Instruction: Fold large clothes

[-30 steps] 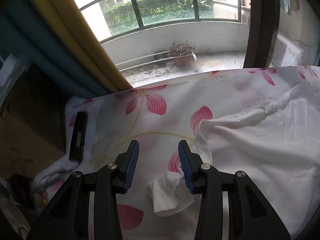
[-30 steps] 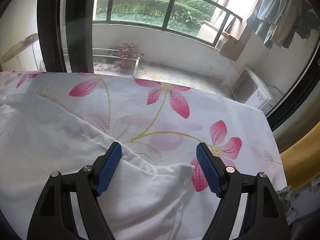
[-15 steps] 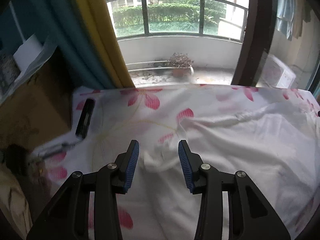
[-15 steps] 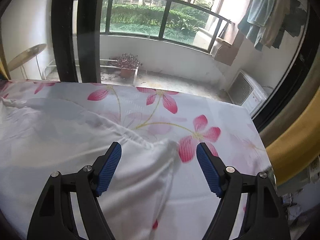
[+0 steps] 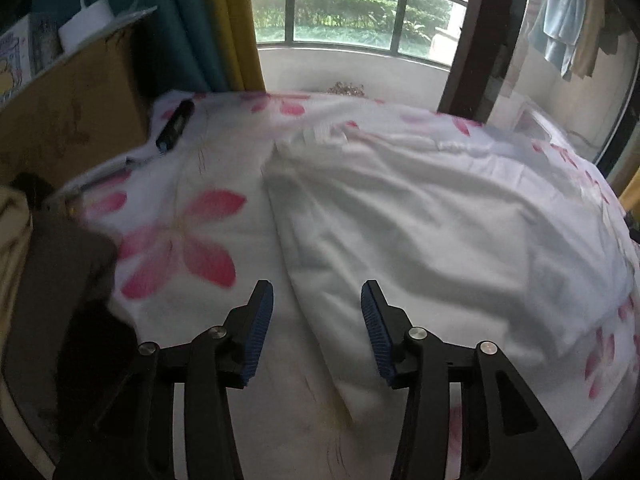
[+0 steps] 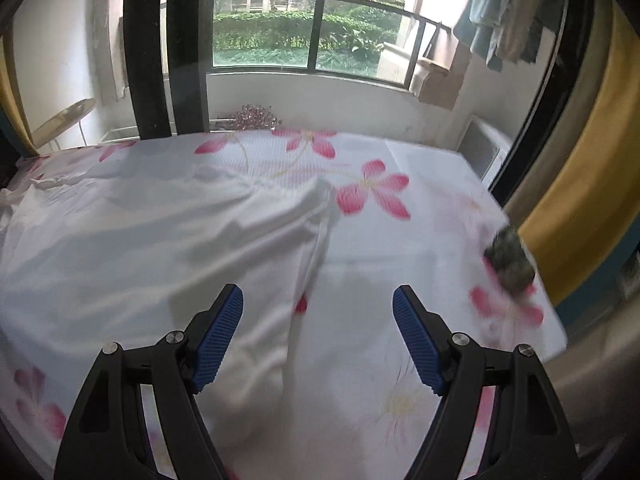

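A large white garment (image 5: 420, 220) lies spread and wrinkled on a bed sheet printed with pink flowers (image 5: 180, 240). My left gripper (image 5: 316, 314) hovers over the garment's left edge, which runs under the gap between the blue pads. Its jaws are opening and nothing is pressed between them. In the right wrist view the same garment (image 6: 160, 240) fills the left half. My right gripper (image 6: 318, 316) stands wide open above the garment's right edge, with only loose cloth and sheet below its fingers.
A black remote-like bar (image 5: 176, 124) lies at the sheet's far left corner beside a cardboard box (image 5: 72, 120). Dark clothing (image 5: 60, 280) is heaped at the bed's left side. A grey fuzzy lump (image 6: 510, 264) sits at the bed's right edge, by a yellow curtain (image 6: 580, 200). Windows stand beyond.
Both grippers have drawn back from the far side of the bed, so much more of the garment and sheet shows. The left jaws stand a little wider than before.
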The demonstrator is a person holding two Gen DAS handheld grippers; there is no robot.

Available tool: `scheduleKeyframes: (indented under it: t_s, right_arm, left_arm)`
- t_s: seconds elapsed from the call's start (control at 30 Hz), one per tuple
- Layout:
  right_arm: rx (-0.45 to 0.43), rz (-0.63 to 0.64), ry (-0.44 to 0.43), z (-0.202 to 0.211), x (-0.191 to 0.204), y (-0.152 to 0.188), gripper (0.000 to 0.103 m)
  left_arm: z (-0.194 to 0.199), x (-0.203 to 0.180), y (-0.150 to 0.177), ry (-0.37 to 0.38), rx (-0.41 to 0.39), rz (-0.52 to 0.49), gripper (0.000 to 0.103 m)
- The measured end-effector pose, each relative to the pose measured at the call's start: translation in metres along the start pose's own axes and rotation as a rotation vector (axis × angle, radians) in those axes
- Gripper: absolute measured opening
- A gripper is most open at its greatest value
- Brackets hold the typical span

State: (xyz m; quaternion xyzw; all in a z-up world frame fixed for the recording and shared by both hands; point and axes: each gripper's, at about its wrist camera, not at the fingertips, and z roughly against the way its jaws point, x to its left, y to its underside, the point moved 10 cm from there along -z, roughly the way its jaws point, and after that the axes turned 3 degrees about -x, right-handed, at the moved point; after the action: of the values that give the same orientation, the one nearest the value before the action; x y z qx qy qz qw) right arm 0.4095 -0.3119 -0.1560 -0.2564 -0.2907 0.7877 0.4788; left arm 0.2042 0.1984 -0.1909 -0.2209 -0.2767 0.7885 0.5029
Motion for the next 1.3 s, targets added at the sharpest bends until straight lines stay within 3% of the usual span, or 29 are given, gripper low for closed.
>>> scheduleKeyframes:
  t_s: [0.23,0.3,0.37,0.43,0.57,0.87,0.97,1.03,1.1,1.2,1.3]
  right_arm:
    - [0.040,-0.068,-0.052,0.002,0.007,0.039,0.077]
    - [0.047,-0.082,-0.064,0.002,0.009,0.046,0.077]
    - [0.054,-0.104,-0.083,0.002,0.012,0.050,0.084]
    - [0.054,-0.122,-0.098,0.001,0.013,0.053,0.101]
    - [0.074,-0.138,-0.111,-0.003,0.018,0.060,0.102]
    - [0.066,-0.128,-0.139,-0.001,0.028,0.060,0.101]
    - [0.054,-0.095,-0.146,0.002,0.036,0.060,0.079]
    - [0.039,-0.064,-0.171,0.007,0.045,0.058,0.029]
    - [0.034,-0.038,-0.201,0.010,0.054,0.059,0.016]
    - [0.029,-0.021,-0.217,0.012,0.059,0.060,0.010]
    - [0.020,-0.016,-0.217,0.016,0.057,0.061,0.008]
  left_arm:
    - [0.010,-0.004,0.013,0.077,-0.038,0.075,0.054]
    - [0.010,-0.008,0.017,0.101,-0.034,0.079,0.063]
    - [0.009,-0.010,0.018,0.115,-0.042,0.087,0.066]
    - [0.010,-0.011,0.019,0.117,-0.044,0.088,0.067]
    - [0.008,-0.015,0.019,0.117,-0.045,0.078,0.074]
    - [0.010,-0.021,0.023,0.115,-0.041,0.038,0.074]
    - [0.007,-0.028,0.025,0.085,-0.029,-0.015,0.074]
    - [0.007,-0.031,0.026,0.087,-0.028,-0.037,0.072]
    - [0.009,-0.038,0.027,0.110,-0.030,-0.063,0.030]
    - [0.011,-0.043,0.030,0.137,-0.030,-0.060,0.013]
    - [0.018,-0.043,0.031,0.144,-0.046,-0.046,0.010]
